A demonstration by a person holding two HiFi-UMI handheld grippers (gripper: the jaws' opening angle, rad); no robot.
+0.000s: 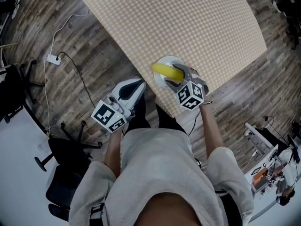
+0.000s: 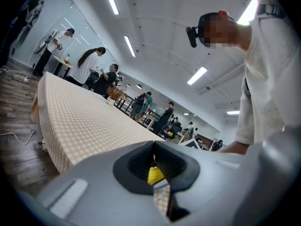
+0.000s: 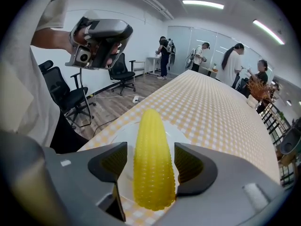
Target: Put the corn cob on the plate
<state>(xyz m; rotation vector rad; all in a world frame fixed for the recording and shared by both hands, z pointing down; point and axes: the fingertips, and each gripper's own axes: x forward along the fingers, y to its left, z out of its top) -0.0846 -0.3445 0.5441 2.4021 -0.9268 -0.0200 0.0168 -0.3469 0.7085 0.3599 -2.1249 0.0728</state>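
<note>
The corn cob (image 1: 165, 71) is lying on the plate (image 1: 170, 59), lengthwise between the right gripper's (image 3: 151, 164) fingers (image 3: 110, 161). These are standing spread with a gap on either side, seemingly releasing it. The plate is sitting close to the desk's (image 1: 188, 22) near edge, with wide bare cloth beyond. The left gripper (image 2: 155, 173) is hovering off the desk, fingers pressed together on nothing.

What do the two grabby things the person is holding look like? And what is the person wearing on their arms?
The left tongs and right tongs are chunky light grey plastic, with dark ribbed pads on the inside. Each one carries a cube covered in black-and-white square markers. The person wears a pale shirt with short sleeves.
</note>
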